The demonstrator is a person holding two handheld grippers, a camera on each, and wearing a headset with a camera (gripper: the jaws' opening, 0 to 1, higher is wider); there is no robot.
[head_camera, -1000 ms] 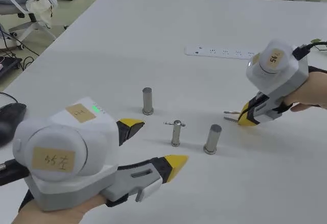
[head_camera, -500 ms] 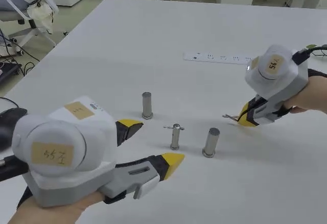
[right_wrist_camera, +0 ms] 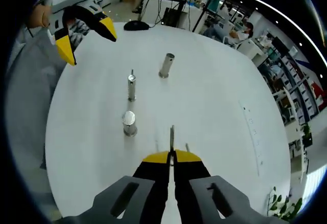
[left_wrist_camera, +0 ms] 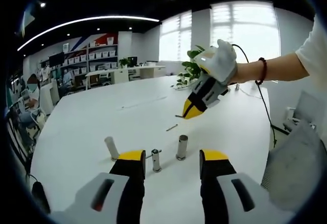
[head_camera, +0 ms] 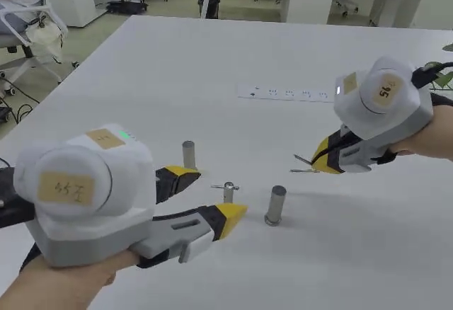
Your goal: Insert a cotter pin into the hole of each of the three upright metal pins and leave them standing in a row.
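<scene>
Above the worktop [head_camera: 212, 76] the right gripper [head_camera: 316, 161] pinches a cotter pin [right_wrist_camera: 171, 134], which I think must next enter the hole of the nearest bare pin [head_camera: 275, 204]; the left gripper [head_camera: 214, 194] is wide open.

The white table [head_camera: 212, 62] carries a middle metal pin [head_camera: 228, 192], upright; a far pin [head_camera: 189, 154] stands at its 10 o'clock; a near pin [head_camera: 275, 204] at 4 o'clock; a power strip [head_camera: 283, 94] lies flat at 1 o'clock, well apart.
</scene>
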